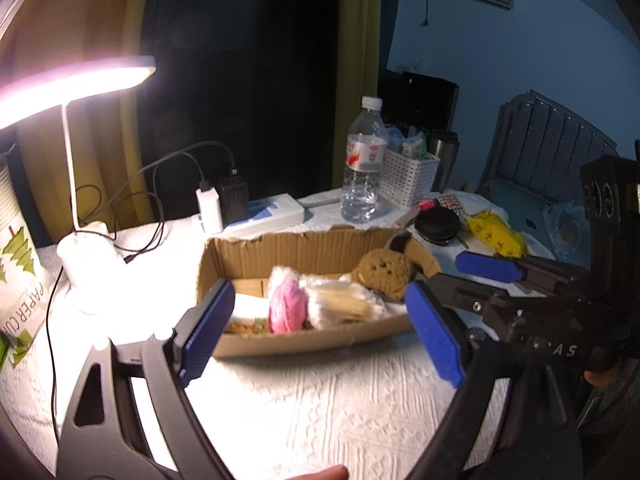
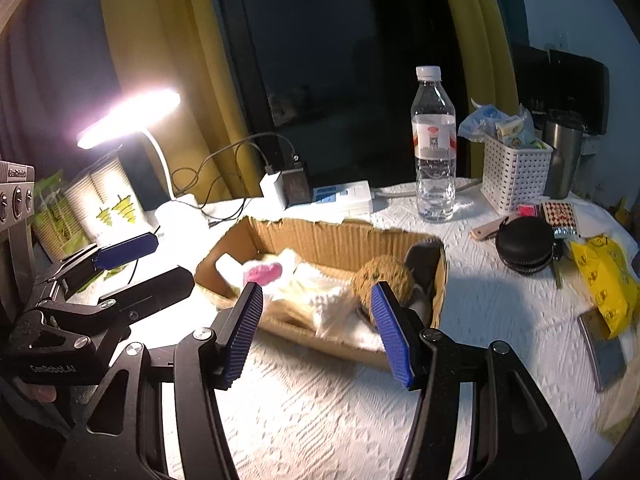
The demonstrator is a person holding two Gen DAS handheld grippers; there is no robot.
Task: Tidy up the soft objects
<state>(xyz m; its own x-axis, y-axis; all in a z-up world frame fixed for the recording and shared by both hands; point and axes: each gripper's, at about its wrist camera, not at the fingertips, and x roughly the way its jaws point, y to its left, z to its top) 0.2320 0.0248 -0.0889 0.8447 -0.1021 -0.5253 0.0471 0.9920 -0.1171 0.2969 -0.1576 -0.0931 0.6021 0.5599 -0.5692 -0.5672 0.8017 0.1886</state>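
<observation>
A shallow cardboard box (image 1: 296, 246) (image 2: 328, 240) sits on the white cloth. In it lie a pink knitted ball (image 1: 286, 308) (image 2: 262, 272), a white fluffy bag (image 1: 340, 300) (image 2: 320, 300), a brown knitted toy (image 1: 382, 274) (image 2: 380, 276) and a dark item (image 2: 424, 260) at the right end. My left gripper (image 1: 320, 336) is open and empty, just in front of the box. My right gripper (image 2: 320, 332) is open and empty, in front of the box's right half. Each gripper shows in the other's view, the right one (image 1: 476, 280) and the left one (image 2: 152, 264).
A lit desk lamp (image 1: 80, 80) (image 2: 128, 116) with cables stands at left beside a paper-cup pack (image 1: 20, 280). Behind the box are a power strip (image 1: 276, 210), a water bottle (image 1: 364, 160) (image 2: 434, 148) and a white basket (image 2: 516, 172). A black round case (image 2: 524, 244) and a yellow bag (image 2: 604, 280) lie at right.
</observation>
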